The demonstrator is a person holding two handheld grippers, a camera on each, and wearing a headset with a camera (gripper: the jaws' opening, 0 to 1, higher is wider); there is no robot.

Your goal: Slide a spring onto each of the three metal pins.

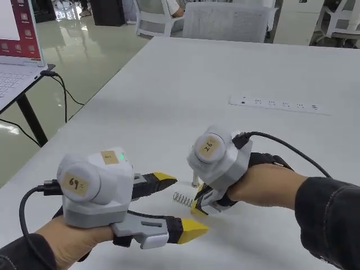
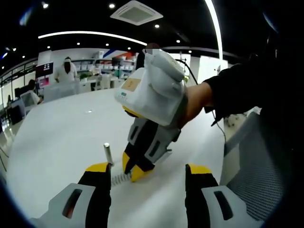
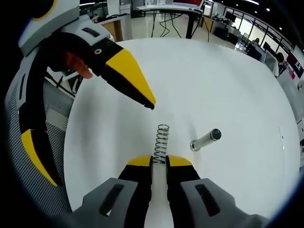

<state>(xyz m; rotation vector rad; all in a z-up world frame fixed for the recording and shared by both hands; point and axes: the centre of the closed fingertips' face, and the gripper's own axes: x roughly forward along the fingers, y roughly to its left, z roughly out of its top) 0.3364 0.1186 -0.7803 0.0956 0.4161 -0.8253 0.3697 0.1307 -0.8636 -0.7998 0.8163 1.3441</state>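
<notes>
A small steel spring [image 3: 161, 140] lies level just above the white table, and my right gripper [image 3: 160, 160] is shut on its near end. A short metal pin [image 3: 205, 140] stands upright on the table a little to the right of the spring's free end. In the head view the spring [image 1: 182, 198] sticks out leftward from the right gripper [image 1: 198, 207], with the pin [image 1: 195, 183] just behind it. My left gripper [image 1: 191, 203] stands open at the lower left, its yellow tips on either side of the spring. In the left gripper view, that gripper [image 2: 149, 168] faces the pin [image 2: 107, 153] and spring [image 2: 121, 178].
A white power strip [image 1: 278, 104] lies on the table [image 1: 225, 79] at the far right. A laptop [image 1: 14, 39] sits on a side desk at the left, with cables hanging. Grey chairs [image 1: 225, 22] stand beyond the far table edge.
</notes>
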